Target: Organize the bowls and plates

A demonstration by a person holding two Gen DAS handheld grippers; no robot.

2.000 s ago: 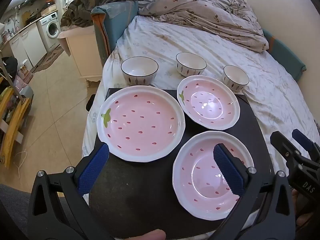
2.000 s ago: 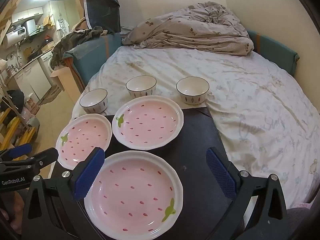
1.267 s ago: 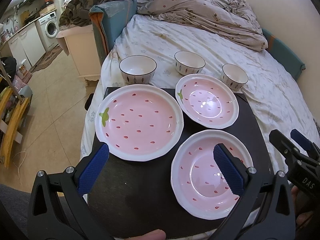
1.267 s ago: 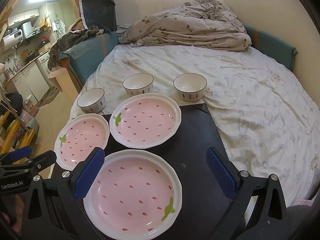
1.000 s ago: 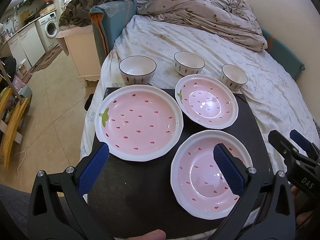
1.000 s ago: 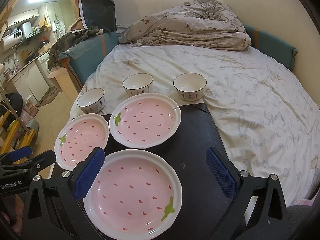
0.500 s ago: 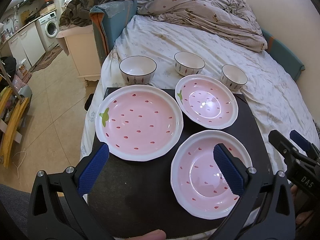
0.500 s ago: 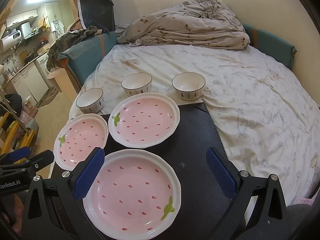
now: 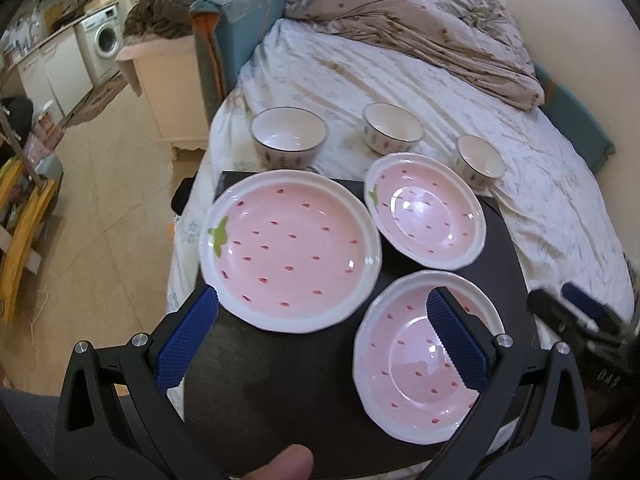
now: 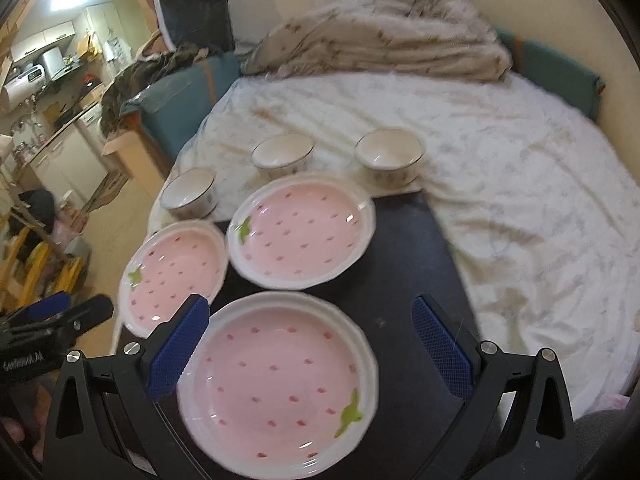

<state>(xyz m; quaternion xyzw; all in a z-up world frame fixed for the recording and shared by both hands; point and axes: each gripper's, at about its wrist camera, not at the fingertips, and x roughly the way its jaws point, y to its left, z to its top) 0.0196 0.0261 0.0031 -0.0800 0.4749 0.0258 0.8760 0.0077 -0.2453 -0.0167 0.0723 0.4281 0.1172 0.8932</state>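
Broadly, a bed (image 9: pixel 400 68) with a pale printed sheet fills the scene, a rumpled quilt (image 9: pixel 420 28) bunched at its far end. On the near part of the bed lies a black board (image 9: pixel 280 380), and all three pink strawberry plates sit on it.

From the left wrist view, the large plate (image 9: pixel 290 250) lies at the board's left, its green leaf mark pointing left. To its right and a little farther off is the far small plate (image 9: pixel 426 210), its rim just beside the large plate's rim. Nearest the camera on the right is the near small plate (image 9: pixel 420 356); it lies flat, close to the other two.

Behind the board, on the sheet, three white bowls stand upright in a row: the left bowl (image 9: pixel 288 140), the middle bowl (image 9: pixel 392 128) and the right bowl (image 9: pixel 480 160). The left bowl sits just beyond the board's far edge; whether the right bowl touches the far small plate cannot be told from either view.

The left gripper (image 9: pixel 320 336) hovers low over the board's near side with its blue pads spread wide and nothing between them; one pad overlaps the near small plate in view, the other lies by the large plate's near rim. A fingertip (image 9: pixel 288 462) shows at the bottom edge.

The right gripper (image 10: pixel 312 344) is likewise spread wide and empty, above a plate at the board's near end. That view is blurred.
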